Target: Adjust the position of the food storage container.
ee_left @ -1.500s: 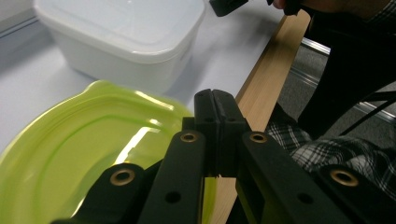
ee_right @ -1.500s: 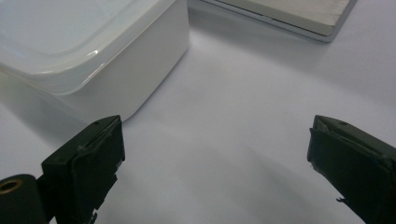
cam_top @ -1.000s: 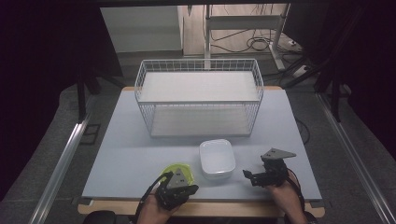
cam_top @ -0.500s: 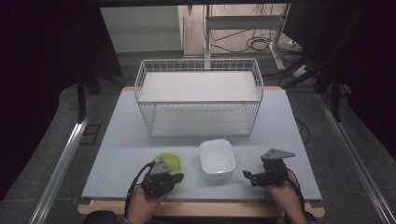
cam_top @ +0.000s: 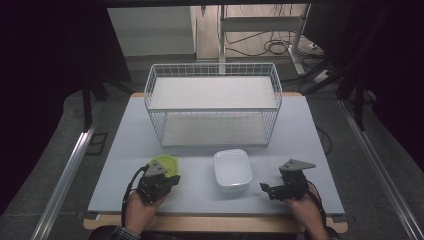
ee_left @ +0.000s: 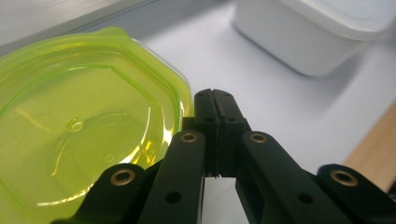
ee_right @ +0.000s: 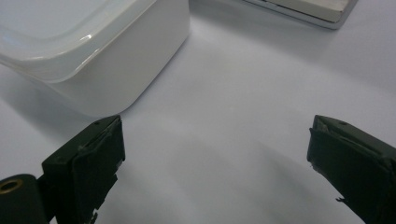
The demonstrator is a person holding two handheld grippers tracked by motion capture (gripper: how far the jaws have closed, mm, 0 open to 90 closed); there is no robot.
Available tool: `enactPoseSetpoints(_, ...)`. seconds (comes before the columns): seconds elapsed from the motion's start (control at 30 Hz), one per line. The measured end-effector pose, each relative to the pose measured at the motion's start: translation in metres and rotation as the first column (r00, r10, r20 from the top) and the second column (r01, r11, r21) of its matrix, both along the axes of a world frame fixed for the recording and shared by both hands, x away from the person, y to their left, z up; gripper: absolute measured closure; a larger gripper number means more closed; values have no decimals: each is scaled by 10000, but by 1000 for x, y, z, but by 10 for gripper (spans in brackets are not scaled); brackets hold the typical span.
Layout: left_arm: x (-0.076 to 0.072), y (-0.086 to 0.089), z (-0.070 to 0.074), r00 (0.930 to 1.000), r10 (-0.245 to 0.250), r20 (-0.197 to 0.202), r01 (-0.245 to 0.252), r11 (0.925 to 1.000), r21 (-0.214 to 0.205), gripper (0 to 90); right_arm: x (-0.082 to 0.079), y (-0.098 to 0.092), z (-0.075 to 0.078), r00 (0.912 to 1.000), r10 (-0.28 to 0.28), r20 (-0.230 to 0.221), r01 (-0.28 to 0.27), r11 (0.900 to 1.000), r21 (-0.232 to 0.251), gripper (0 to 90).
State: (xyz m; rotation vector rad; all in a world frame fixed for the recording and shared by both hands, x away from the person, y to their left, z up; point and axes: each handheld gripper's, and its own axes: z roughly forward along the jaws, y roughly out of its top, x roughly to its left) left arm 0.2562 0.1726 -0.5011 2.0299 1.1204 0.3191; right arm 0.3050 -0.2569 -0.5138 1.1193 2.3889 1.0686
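1. The left gripper (cam_top: 167, 181) sits near the desk's front edge, left of centre, its black jaws pressed together with nothing between them; the left gripper view shows their tips meeting just beside the rim of the translucent yellow-green plastic lid (ee_left: 79, 126).
2. The lid lies flat on the pale grey desk (cam_top: 125, 150), between the left gripper and the white wire basket (cam_top: 214, 107) at the back. Whether the jaw tips touch its rim I cannot tell.
3. The white rectangular plastic container (cam_top: 232, 170) stands open near the front centre, just right of the lid and apart from it.
4. The right gripper (cam_top: 267, 190) rests at the front right, jaws spread wide and empty, pointing toward the container's near corner (ee_right: 93, 51).
5. The step in hand seems to be nudging or gripping the lid. To do it well, spread the left jaws first, come in low at the lid's edge, and pinch the raised rim rather than the slick flat face.
6. The right gripper could steady the container's wall so it does not slide when the lid arrives.
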Motion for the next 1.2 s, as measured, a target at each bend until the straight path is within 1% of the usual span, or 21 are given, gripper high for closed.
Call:
enactPoseSetpoints(0.07,1,3,0,10000,98,12,-98,10000,-16,900,0,0,0,10000,5,-6,-5,10000,-2,45)
enactPoseSetpoints(0.17,5,17,-1,9990,437,1,-437,9990,-1,900,0,0,0,10000,19,-15,-19,10000,-10,45)
enactPoseSetpoints(0.3,8,30,-2,9968,795,-5,-795,9968,-70,900,0,0,0,10000,31,-30,-31,10000,-19,45)
enactPoseSetpoints(0.33,8,30,-2,9968,795,-5,-795,9968,-70,900,0,0,0,10000,31,-30,-31,10000,-19,45)
enactPoseSetpoints(0.37,11,35,-3,9956,933,21,-932,9956,-72,900,0,1,-1,10000,45,-40,-46,10000,-31,45)
enactPoseSetpoints(0.4,11,35,-3,9956,933,21,-932,9956,-72,900,0,1,-1,10000,45,-40,-46,10000,-31,45)
enactPoseSetpoints(0.43,13,40,-3,9936,1127,30,-1127,9936,-74,900,0,1,-1,10000,57,-40,-58,10000,-42,45)
enactPoseSetpoints(0.57,17,50,-4,9900,1409,71,-1409,9900,5,900,0,1,-1,10000,48,-43,-48,10000,-21,45)
enactPoseSetpoints(0.6,17,50,-4,9900,1409,71,-1409,9900,5,900,0,1,-1,10000,49,-44,-50,10000,-17,44)
enactPoseSetpoints(0.67,18,56,-4,9871,1597,72,-1597,9872,41,900,0,1,-1,10000,54,-41,-54,10000,-26,45)
enactPoseSetpoints(0.7,19,61,-5,9856,1693,25,-1693,9855,-51,900,0,1,-1,10000,54,-46,-54,10000,-12,45)
enactPoseSetpoints(0.8,18,60,-4,9854,1699,86,-1699,9854,35,900,0,1,-1,10000,71,-60,-71,10000,-27,45)
enactPoseSetpoints(0.87,16,56,-2,9869,1600,209,-1599,9871,-57,900,0,1,0,9999,71,-86,-71,10000,-8,49)
enactPoseSetpoints(0.97,12,49,3,9912,1206,551,-1187,9922,-376,887,-1,1,2,9999,-150,-16,150,9999,28,44)
enactPoseSetpoints(1.0,11,45,4,9920,1077,664,-1049,9935,-445,877,-1,1,3,9998,-188,59,187,9997,148,25)
enactPoseSetpoints(1.03,11,45,4,9920,1077,664,-1049,9935,-445,866,-1,1,3,9998,-188,59,187,9997,148,25)
enactPoseSetpoints(1.07,12,41,5,9931,948,690,-911,9943,-555,866,-2,1,5,9997,-216,102,213,9995,247,13)
enactPoseSetpoints(1.1,13,34,5,9954,654,702,-603,9955,-736,850,-3,1,8,9992,-360,194,355,9989,293,9)
enactPoseSetpoints(1.13,15,30,4,9963,513,687,-461,9961,-750,838,-4,2,9,9989,-449,133,444,9984,345,16)
enactPoseSetpoints(1.17,17,26,4,9969,395,685,-345,9968,-726,830,-5,3,11,9991,-427,-24,427,9983,400,52)
enactPoseSetpoints(1.2,17,26,4,9969,395,685,-345,9968,-726,828,-5,3,11,9991,-427,-24,427,9983,400,52)
